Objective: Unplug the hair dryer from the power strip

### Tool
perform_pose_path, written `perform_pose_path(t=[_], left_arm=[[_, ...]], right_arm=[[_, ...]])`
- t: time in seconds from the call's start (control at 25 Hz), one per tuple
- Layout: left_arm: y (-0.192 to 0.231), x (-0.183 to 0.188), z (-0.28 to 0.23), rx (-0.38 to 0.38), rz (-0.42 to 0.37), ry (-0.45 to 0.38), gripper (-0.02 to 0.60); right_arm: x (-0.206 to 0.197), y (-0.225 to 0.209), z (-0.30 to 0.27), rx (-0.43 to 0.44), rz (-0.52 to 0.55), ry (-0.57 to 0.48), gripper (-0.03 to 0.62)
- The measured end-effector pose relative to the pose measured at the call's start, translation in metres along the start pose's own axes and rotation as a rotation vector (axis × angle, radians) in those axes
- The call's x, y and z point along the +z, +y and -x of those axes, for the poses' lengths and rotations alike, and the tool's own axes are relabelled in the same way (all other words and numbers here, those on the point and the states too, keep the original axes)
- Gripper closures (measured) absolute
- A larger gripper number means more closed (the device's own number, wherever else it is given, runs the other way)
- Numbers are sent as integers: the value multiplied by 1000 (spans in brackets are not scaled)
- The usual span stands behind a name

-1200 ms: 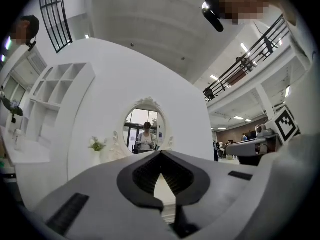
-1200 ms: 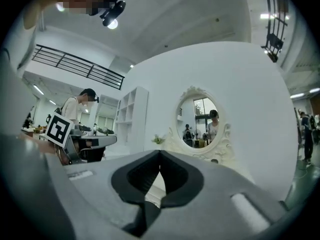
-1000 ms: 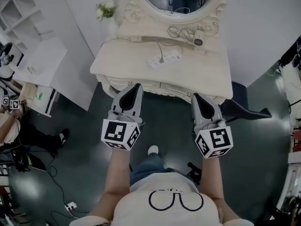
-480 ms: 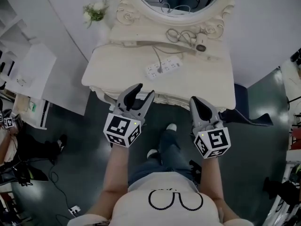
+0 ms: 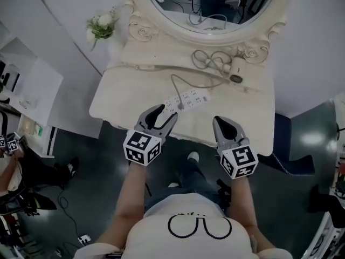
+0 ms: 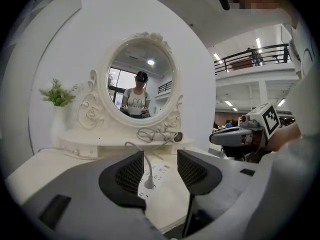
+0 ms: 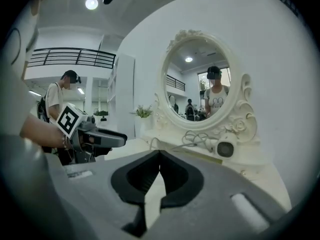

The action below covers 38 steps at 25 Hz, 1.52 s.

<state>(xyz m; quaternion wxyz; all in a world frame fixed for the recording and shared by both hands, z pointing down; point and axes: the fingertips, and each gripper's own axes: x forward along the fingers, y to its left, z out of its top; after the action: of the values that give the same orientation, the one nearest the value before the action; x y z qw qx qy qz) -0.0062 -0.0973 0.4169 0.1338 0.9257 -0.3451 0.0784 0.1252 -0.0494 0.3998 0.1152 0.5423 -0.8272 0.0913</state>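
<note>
A white power strip lies on the cream dressing table, with a white plug in it. Its cord runs back to the coiled wire beside the hair dryer under the mirror. My left gripper is over the table's front edge just short of the strip, its jaws opening with nothing between them. In the left gripper view the plug and power strip show through the gap, farther ahead. My right gripper is shut and empty at the front edge, to the right of the strip.
An oval mirror in a carved frame stands at the back of the table. A vase of flowers sits at the back left. White shelving stands to the left. The dark floor lies below.
Both grippers have come forward and down to the table's front edge. The left jaws went from shut to wide apart. The right jaws stayed shut.
</note>
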Motion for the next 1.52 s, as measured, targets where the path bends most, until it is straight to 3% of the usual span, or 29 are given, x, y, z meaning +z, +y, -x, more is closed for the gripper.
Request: perform_pose_path(t=[0.16, 0.4, 0.72, 0.76, 0.84, 0.96, 1.2, 1.36, 1.52], left_arm=[[12, -10, -48, -10, 56, 52, 376], [22, -46, -97, 4, 53, 211, 376], [30, -92, -120, 25, -50, 377, 382], [33, -96, -120, 34, -73, 389, 397], [37, -102, -120, 52, -113, 411, 505], [38, -105, -121, 33, -126, 407, 520], [38, -106, -122, -15, -120, 395, 520], [38, -103, -123, -33, -113, 378, 520], [38, -104, -122, -48, -123, 389, 520]], right_arm=[[-15, -29, -37, 54, -10, 57, 591], [-40, -51, -82, 153, -18, 128, 589], [-67, -54, -116, 231, -13, 211, 588], [-70, -54, -118, 232, -15, 218, 586], [-75, -54, -121, 231, -19, 229, 579], [-83, -51, -128, 241, -27, 234, 549], [-96, -38, -162, 249, -21, 217, 407], [-109, -29, -185, 237, 24, 245, 399], [-109, -27, -197, 172, 88, 223, 402]])
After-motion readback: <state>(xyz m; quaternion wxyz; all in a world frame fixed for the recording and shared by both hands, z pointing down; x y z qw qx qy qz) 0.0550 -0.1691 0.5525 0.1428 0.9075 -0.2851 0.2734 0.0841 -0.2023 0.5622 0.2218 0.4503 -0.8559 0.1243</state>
